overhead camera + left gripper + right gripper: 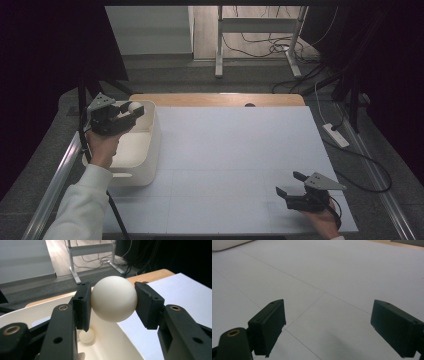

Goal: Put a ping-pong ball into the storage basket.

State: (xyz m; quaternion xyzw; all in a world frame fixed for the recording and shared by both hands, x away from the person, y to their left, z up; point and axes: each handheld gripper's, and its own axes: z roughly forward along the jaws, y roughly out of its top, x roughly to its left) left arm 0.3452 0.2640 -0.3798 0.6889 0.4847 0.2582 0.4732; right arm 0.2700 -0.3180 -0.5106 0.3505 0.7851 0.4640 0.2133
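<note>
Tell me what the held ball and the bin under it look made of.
Ball: probably hard plastic, matte cream, smooth with an even soft sheen. Bin: likely moulded plastic, off-white, semi-matte, with rounded corners and thin walls.

The person wears a white sleeve (82, 200) on the left arm. Each hand carries a black gripper with two flat, blocky jaws, small round screws with brass rings, a grey three-cornered plate (325, 181) on top and a black cable (117, 217).
</note>
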